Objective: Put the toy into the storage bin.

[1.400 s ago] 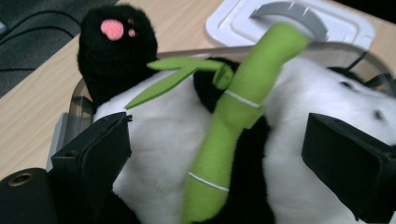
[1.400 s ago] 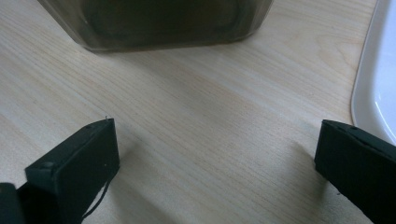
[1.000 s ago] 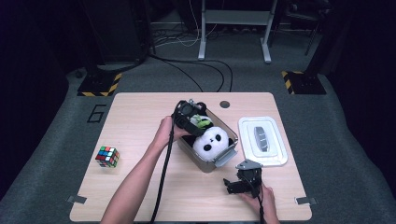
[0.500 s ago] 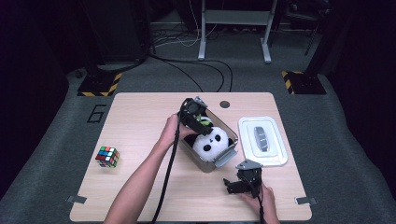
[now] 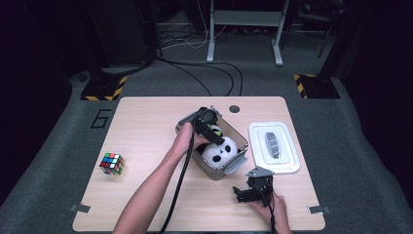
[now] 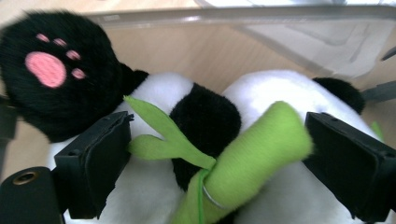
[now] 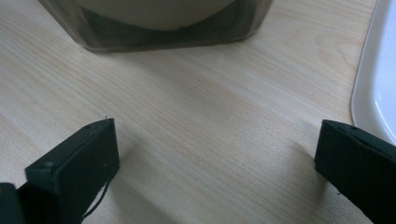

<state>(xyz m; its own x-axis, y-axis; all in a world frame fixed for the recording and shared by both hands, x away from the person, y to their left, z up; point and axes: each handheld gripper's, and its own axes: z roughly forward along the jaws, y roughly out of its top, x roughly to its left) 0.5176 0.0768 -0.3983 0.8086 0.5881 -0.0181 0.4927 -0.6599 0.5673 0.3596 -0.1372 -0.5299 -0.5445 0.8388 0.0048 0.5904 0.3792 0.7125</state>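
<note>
Pale wood, that's the table, and near its middle sits the clear plastic bin with the plush panda lying inside it. Just to the right of the bin, the white lid lies flat. Down into the bin goes the left gripper, jaws spread wide over the panda's belly, the green felt bamboo between them, pads not pressing it. The right gripper rests near the table's front edge, jaws wide apart over bare wood, holding nothing. Far left, well apart, a puzzle cube.
</note>
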